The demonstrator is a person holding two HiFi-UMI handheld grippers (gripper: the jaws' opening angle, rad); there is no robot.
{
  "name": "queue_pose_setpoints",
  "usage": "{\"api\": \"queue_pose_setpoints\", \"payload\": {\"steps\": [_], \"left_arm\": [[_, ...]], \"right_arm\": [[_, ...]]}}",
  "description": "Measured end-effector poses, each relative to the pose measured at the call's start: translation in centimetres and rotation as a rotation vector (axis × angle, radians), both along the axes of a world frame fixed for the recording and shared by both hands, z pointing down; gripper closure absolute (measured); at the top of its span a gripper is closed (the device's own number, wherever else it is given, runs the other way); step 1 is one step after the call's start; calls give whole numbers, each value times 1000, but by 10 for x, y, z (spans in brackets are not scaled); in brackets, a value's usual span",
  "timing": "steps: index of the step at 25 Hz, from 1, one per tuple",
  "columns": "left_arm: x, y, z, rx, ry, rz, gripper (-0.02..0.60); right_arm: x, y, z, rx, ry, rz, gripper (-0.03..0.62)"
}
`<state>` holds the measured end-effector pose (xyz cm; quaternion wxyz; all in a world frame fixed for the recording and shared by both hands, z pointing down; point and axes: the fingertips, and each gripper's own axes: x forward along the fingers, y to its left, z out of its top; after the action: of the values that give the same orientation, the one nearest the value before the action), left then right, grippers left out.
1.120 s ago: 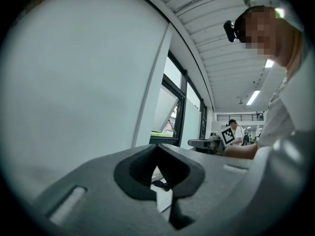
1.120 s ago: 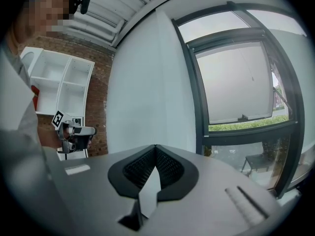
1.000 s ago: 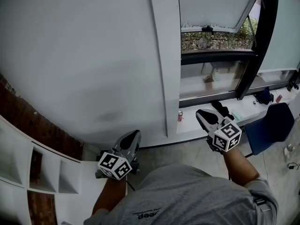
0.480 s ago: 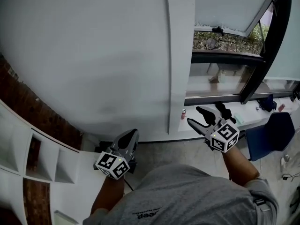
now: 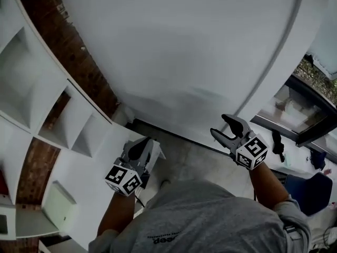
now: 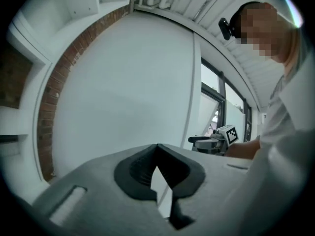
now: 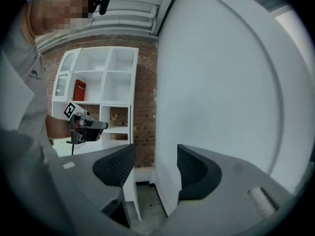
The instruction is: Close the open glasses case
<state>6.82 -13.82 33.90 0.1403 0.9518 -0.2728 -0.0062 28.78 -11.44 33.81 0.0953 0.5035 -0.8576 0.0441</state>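
1. At the head view's lower left, the left gripper [image 5: 141,147] is held with its jaws pressed together, empty.
2. At the lower right, the right gripper [image 5: 221,126] is held with jaws spread, just having been opening; nothing is caught between them.
3. Both are pointed toward a white wall [image 5: 200,46], with white shelving [image 5: 31,88] beside it.
4. The glasses case is shown in no view.

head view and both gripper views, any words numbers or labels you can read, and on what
"deep": seemingly, on the grey shirt, upside down, rest unreadable.
Shirt print in the right gripper view: too small to read.
Marker cubes: square patterns only, no words.
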Motion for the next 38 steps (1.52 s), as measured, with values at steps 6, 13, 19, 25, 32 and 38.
{"api": "queue_pose_setpoints", "payload": {"steps": [6, 13, 19, 25, 32, 38], "left_arm": [[-98, -7, 36, -67, -1, -177, 586], [-178, -6, 86, -174, 2, -298, 585], [-232, -6, 119, -231, 17, -368, 584], [-271, -4, 146, -279, 29, -415, 585], [-293, 4, 165, -321, 42, -433, 586], [-300, 8, 171, -332, 47, -433, 585]], "right_arm": [[-113, -53, 43, -52, 49, -213, 310], [-237, -83, 121, -207, 127, -418, 298], [-315, -95, 192, -298, 192, -544, 281], [-356, -100, 265, -401, 275, -583, 253], [-378, -103, 330, -497, 408, -573, 154], [-377, -104, 360, -509, 527, -556, 168]]}}
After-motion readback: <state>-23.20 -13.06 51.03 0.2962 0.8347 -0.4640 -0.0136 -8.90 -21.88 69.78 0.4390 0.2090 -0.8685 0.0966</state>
